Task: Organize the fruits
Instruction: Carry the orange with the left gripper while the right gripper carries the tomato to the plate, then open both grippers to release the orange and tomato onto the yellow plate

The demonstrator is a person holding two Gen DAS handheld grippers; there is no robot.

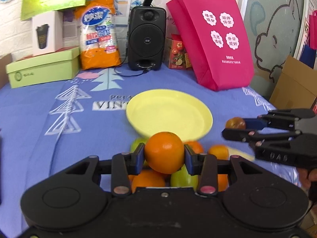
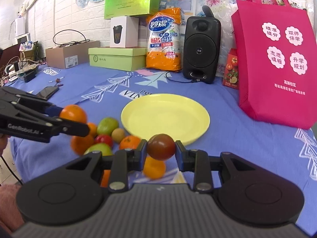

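My left gripper (image 1: 164,155) is shut on an orange (image 1: 164,152) and holds it above a pile of fruit, just short of the empty yellow plate (image 1: 168,111). It also shows in the right wrist view (image 2: 74,119) with the orange (image 2: 73,113). My right gripper (image 2: 160,148) is shut on a dark red tomato (image 2: 160,146), held near the plate's (image 2: 165,117) front edge. In the left wrist view the right gripper (image 1: 233,128) holds the tomato (image 1: 235,123) at the right. Oranges (image 2: 129,141), green fruits (image 2: 107,126) and a red tomato (image 2: 103,139) lie on the blue cloth.
A pink tote bag (image 2: 275,59) stands right of the plate. A black speaker (image 2: 202,49), a pack of paper cups (image 2: 164,41), green boxes (image 2: 116,57) and a juice carton (image 2: 230,71) line the back. A phone (image 2: 47,92) lies at the left. A cardboard box (image 1: 295,87) stands off the table's right edge.
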